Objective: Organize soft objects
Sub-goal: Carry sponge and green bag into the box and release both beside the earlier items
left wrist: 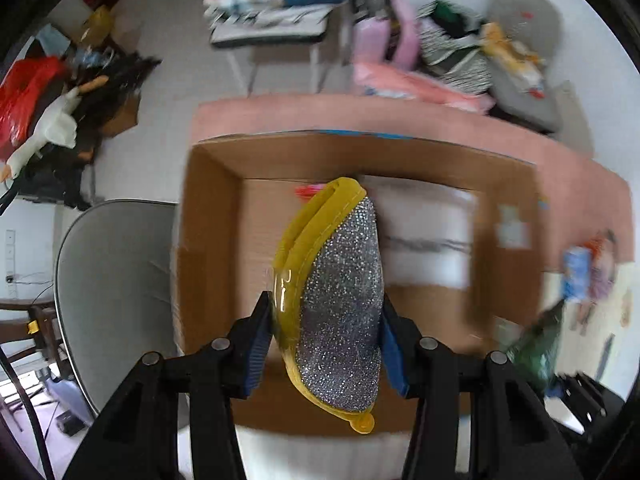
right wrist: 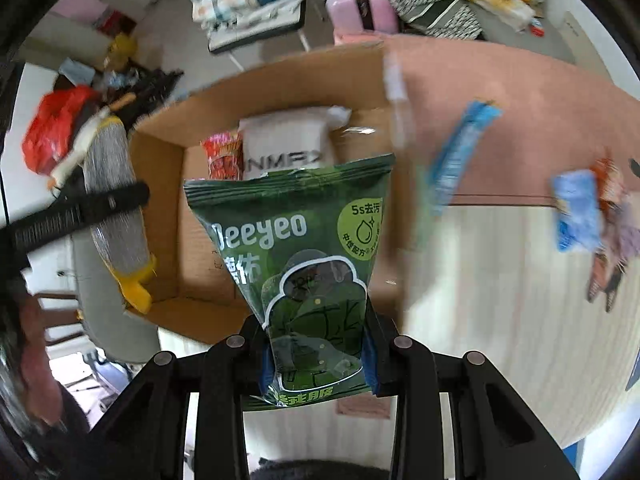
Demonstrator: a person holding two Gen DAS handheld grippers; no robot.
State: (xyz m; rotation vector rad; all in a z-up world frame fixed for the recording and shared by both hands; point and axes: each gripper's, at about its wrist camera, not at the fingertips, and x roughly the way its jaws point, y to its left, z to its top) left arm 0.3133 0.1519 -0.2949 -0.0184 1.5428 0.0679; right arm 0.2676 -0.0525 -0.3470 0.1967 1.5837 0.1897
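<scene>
My left gripper (left wrist: pixel 326 340) is shut on a silver glitter scrubber with a yellow rim (left wrist: pixel 340 300) and holds it above an open cardboard box (left wrist: pixel 208 240). The scrubber and the left gripper also show at the left of the right wrist view (right wrist: pixel 120 216). My right gripper (right wrist: pixel 318 356) is shut on a green "Deeyeo" soft pack (right wrist: pixel 304 256) and holds it over the box's near edge (right wrist: pixel 160 152). Inside the box lie a white pack (right wrist: pixel 284 144) and a red-patterned pack (right wrist: pixel 222 156).
The box stands on a table with a pink cloth (right wrist: pixel 500 92) and a pale wood part (right wrist: pixel 500 300). Blue packets (right wrist: pixel 460 160) and small items (right wrist: pixel 580 208) lie to the right. A grey chair (left wrist: pixel 112 288) is at the left. Clutter and bags fill the floor behind.
</scene>
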